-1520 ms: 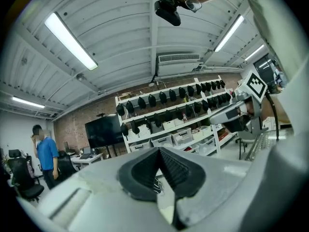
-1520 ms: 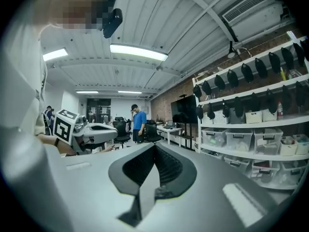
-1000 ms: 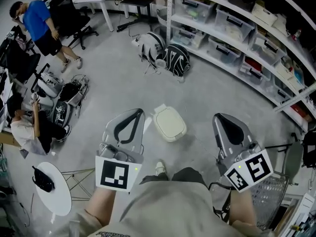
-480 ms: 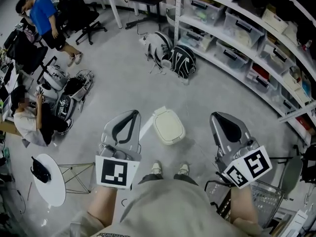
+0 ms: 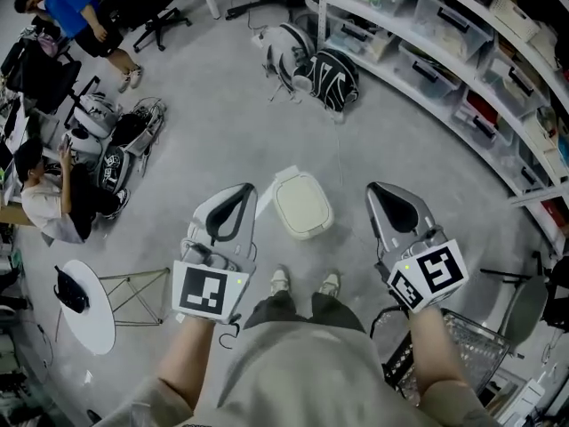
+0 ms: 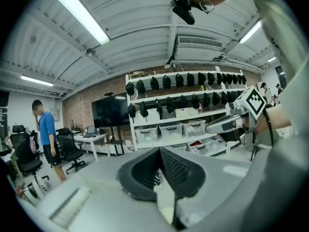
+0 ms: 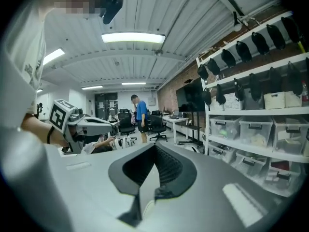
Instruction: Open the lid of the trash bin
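Trash bin (image 5: 302,205) lid looked light, stiff; best lifted at its edge; left gripper (image 5: 241,190) and right gripper (image 5: 381,190) stood closed, empty.

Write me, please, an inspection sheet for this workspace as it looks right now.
Surface: grey floor.
Job's things: trash bin, lid down, standing on the floor between both grippers, untouched.
Clutter: bags by the shelves; small white round table at left; wire cart at right.
Grippers: left gripper and right gripper both shut, empty, held above the floor.
Cables: nothing seen.
Surroundings: shelves with storage boxes; standing person; seated person.
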### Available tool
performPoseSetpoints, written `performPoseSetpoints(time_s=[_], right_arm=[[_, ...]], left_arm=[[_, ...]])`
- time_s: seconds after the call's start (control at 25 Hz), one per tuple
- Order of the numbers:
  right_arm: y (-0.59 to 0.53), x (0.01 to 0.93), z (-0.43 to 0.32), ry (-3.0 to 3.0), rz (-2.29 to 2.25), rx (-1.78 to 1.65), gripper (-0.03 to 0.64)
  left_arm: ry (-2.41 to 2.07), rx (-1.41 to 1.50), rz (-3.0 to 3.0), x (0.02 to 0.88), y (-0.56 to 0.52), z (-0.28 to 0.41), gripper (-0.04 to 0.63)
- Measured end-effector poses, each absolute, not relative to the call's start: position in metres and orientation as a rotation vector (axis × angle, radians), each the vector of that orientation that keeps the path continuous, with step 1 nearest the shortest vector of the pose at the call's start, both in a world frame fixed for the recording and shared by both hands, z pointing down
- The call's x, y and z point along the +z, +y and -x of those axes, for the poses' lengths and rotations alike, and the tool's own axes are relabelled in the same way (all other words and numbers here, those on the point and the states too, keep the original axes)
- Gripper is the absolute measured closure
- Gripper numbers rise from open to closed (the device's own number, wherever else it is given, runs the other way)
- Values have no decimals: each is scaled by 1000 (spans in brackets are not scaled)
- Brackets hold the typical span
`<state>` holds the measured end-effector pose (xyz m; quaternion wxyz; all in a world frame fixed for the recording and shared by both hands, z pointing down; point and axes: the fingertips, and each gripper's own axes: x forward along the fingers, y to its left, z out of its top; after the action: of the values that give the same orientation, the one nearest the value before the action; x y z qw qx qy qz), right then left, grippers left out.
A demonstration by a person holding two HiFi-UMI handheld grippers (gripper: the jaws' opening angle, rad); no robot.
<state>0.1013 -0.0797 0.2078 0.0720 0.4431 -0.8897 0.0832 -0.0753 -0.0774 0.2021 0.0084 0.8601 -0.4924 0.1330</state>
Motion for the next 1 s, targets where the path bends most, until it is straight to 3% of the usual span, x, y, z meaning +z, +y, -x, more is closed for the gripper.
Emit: performPoseSetpoints(time_s=[1.0], right_arm=[[-92,583,-79,-2362,-1199,767,614]], left_arm=[[-1189,833,-2478,532,-92,68,594]])
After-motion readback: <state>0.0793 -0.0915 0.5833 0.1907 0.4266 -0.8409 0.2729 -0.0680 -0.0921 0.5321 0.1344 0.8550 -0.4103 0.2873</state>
